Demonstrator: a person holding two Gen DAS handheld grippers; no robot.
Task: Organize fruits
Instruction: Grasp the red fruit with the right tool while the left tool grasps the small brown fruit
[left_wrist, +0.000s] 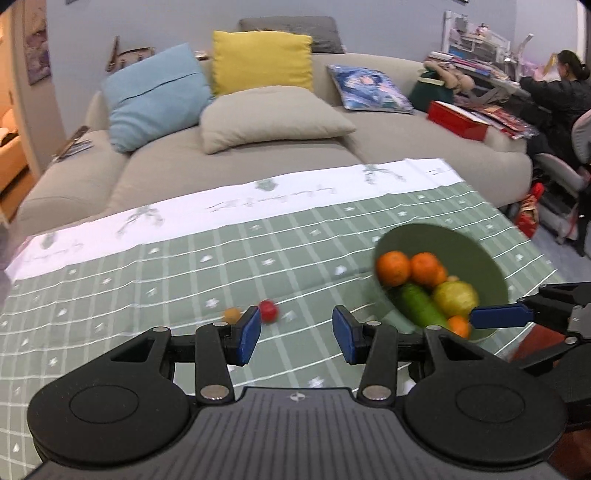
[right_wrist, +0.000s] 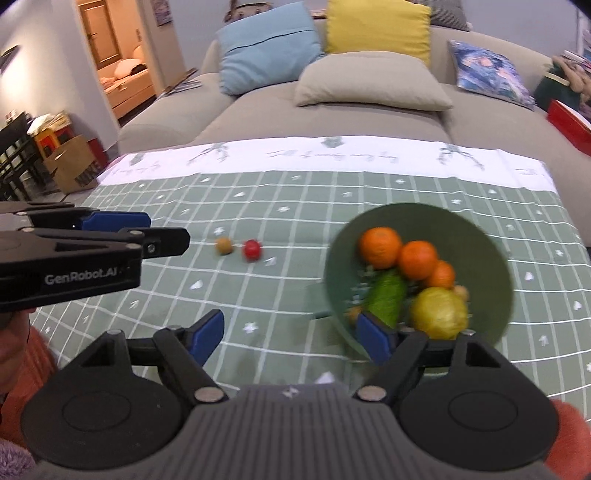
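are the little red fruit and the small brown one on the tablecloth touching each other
Apart. In the right wrist view, a strip of green tablecloth shows plainly between the red fruit and the brown fruit.

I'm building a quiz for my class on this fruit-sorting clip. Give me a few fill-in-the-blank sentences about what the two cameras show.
1. Most of the fruit lies in a green ____.
2. Beside the red fruit on the tablecloth lies a small ____ one.
3. Both the left tool and the right tool have their fingers ____ and hold nothing.
4. The long green cucumber lies next to a ____ fruit.

Missing words: bowl; brown; open; yellow
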